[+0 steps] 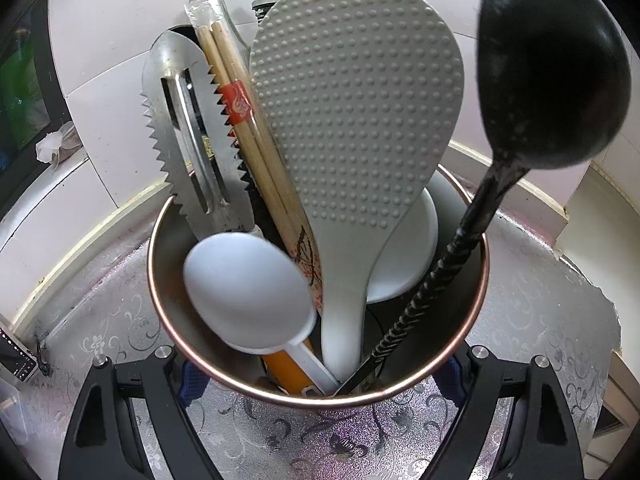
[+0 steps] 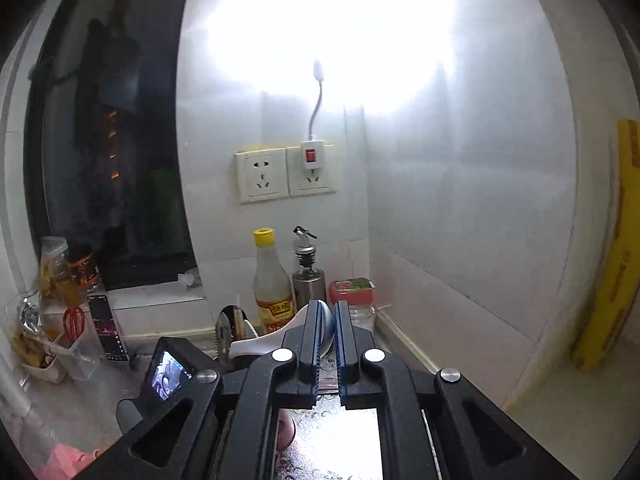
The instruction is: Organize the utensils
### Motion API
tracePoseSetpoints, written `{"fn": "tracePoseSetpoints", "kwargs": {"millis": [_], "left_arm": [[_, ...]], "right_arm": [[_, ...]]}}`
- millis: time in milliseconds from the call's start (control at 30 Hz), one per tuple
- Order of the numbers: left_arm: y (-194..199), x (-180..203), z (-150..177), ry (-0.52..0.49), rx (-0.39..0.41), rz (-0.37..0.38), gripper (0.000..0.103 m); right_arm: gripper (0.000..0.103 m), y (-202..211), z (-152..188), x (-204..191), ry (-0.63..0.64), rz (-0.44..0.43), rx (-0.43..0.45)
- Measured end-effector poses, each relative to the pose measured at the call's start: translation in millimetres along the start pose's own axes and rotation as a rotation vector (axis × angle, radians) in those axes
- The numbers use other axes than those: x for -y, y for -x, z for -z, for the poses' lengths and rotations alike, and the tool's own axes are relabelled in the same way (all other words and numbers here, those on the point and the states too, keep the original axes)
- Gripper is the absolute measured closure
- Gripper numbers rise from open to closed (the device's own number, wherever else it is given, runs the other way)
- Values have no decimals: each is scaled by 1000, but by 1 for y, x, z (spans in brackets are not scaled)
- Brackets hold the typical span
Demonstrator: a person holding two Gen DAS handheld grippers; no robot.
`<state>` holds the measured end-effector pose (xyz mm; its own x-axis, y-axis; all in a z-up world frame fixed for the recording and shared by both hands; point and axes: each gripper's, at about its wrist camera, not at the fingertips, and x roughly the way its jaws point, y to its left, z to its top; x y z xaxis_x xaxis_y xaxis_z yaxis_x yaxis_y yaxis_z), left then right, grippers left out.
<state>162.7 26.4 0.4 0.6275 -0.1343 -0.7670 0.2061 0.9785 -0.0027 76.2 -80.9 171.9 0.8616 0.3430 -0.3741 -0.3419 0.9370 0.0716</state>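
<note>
The left gripper (image 1: 320,376) clamps the metal holder (image 1: 478,280), steadying it. The right gripper (image 2: 333,320), jaws nearly together and empty, points at the wall. Judged step: fetching another utensil; spread the jaws first.

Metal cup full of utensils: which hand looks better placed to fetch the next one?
Right, probably. The left gripper is clamped around the metal cup, steadying it. The right gripper is shut with nothing visibly held, and hangs free above the counter.
</note>
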Motion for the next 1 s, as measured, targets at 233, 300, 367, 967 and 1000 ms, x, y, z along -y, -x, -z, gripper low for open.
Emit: {"fn": "tracePoseSetpoints", "kwargs": {"millis": [233,300,367,967,1000], "left_arm": [[1,0,0,0,-1,1,14],[1,0,0,0,-1,1,14],[1,0,1,0,-1,1,14],[1,-3,0,4,-3,5,14],[1,-3,0,4,-3,6,14]], "right_arm": [[96,-23,4,-18,71,-4,-70],[96,-29,8,-21,83,-9,-95],[96,-36,10,-23,85,-16,-112],[96,-69,16,-62,223,-67,-219],[96,-70,16,-62,228,-66,-222]]}}
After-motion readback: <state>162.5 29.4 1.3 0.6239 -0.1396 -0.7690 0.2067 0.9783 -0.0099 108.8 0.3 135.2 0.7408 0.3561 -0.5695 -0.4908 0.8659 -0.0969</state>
